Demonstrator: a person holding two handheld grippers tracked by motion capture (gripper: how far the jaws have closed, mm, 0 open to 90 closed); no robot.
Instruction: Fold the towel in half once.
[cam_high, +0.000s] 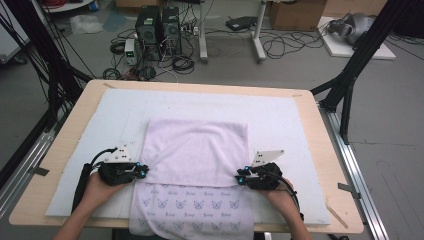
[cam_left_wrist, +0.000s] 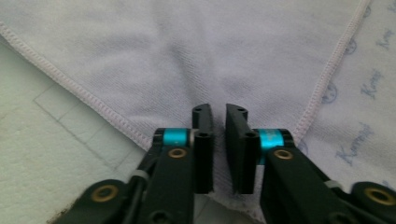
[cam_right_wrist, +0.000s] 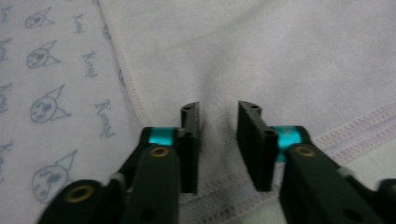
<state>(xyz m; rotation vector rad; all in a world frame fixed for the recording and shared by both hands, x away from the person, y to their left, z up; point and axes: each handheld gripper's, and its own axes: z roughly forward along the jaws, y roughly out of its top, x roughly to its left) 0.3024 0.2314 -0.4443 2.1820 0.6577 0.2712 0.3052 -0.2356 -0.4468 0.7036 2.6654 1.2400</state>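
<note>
Printed cloth hanging over the near edge of the bench (cam_high: 65, 150) lies closest: it is the lower part of a pale lilac towel (cam_high: 197, 150), patterned with small blue cat faces and script words. A plain folded layer of the same towel lies over it toward 12 o'clock, with a stitched hem along each side.

Both tongs sit at the near corners of that folded layer. The left tongs (cam_high: 141, 172) are at the 9 o'clock corner, pointing toward 3 o'clock; the right tongs (cam_high: 241, 177) are at the 3 o'clock corner, pointing toward 9 o'clock. Each hand is equally near its own corner, so neither arm leads.

In the left gripper view the left tongs (cam_left_wrist: 219, 122) are nearly clenched, with only a thin slit between the jaws and the towel's corner (cam_left_wrist: 140, 70) running under and between them; I judge they pinch the cloth. In the right gripper view the right tongs (cam_right_wrist: 218, 120) stand a little wider, with a ridge of towel (cam_right_wrist: 261, 56) rising in the gap; I cannot tell whether the pads press on it.

The towel's fold edge runs from 9 to 3 o'clock between the tongs, so the coming move probably carries both corners together toward 12 o'clock.
</note>
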